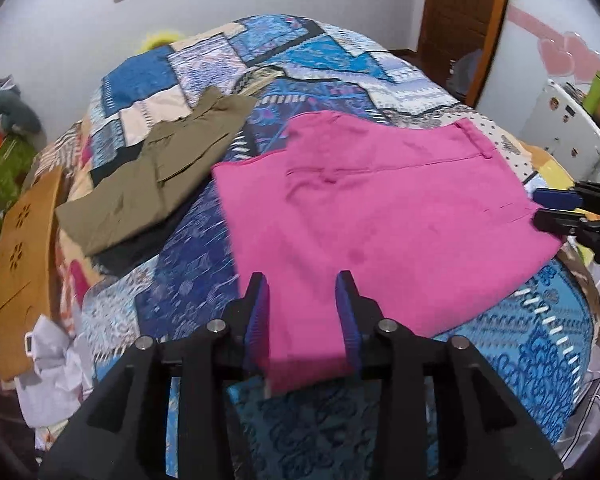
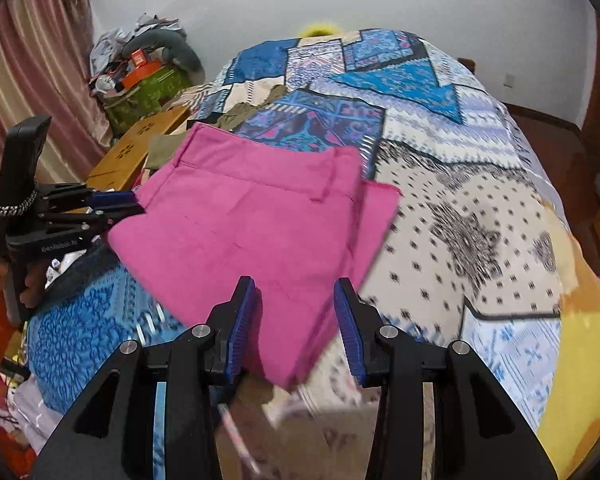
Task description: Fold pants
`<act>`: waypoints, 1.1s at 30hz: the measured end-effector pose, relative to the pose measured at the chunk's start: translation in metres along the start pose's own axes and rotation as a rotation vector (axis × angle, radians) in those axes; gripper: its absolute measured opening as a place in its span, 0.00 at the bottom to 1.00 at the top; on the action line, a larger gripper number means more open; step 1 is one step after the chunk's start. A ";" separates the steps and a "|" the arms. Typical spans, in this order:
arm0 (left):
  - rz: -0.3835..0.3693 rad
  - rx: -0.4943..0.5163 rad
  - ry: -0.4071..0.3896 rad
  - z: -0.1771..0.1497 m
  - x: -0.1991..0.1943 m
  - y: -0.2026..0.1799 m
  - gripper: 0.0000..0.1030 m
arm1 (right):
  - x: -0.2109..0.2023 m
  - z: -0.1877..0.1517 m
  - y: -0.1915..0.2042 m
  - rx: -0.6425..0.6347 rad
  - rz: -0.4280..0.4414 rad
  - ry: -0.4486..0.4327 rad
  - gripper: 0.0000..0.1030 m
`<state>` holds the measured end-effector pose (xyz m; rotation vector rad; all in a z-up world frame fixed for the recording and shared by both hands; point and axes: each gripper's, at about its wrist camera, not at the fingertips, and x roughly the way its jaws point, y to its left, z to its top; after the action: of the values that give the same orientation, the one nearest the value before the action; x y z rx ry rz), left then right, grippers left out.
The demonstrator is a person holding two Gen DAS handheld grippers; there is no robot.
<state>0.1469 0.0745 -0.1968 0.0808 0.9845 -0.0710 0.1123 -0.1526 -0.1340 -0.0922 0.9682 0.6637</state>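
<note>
Pink pants [image 1: 380, 216] lie folded on the patchwork bedspread [image 1: 204, 276], also in the right wrist view [image 2: 252, 224]. My left gripper [image 1: 304, 284] is open, its blue pads on either side of the near left corner of the pants. My right gripper [image 2: 296, 288] is open over the near right corner of the pants. Each gripper shows in the other's view, the right one [image 1: 548, 208] at the pants' right edge and the left one [image 2: 120, 204] at their left edge. Neither holds cloth.
Folded olive pants [image 1: 156, 176] lie on the bed to the left of the pink ones. A wooden board [image 1: 24, 264] and crumpled white cloth [image 1: 52, 364] sit at the bed's left edge. A cluttered pile [image 2: 140, 76] stands by the curtain. A white box [image 1: 568, 132] is at the right.
</note>
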 end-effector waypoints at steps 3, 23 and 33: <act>0.031 -0.021 0.016 -0.009 0.000 0.009 0.36 | -0.005 -0.006 -0.007 0.020 -0.037 0.002 0.36; -0.025 -0.153 -0.029 0.030 -0.007 0.038 0.82 | -0.026 0.010 -0.029 0.148 -0.073 -0.080 0.76; -0.130 -0.215 0.069 0.049 0.042 0.040 0.82 | 0.018 0.017 -0.038 0.193 -0.017 -0.007 0.76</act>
<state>0.2151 0.1088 -0.2036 -0.1788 1.0601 -0.0816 0.1528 -0.1681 -0.1458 0.0723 1.0187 0.5517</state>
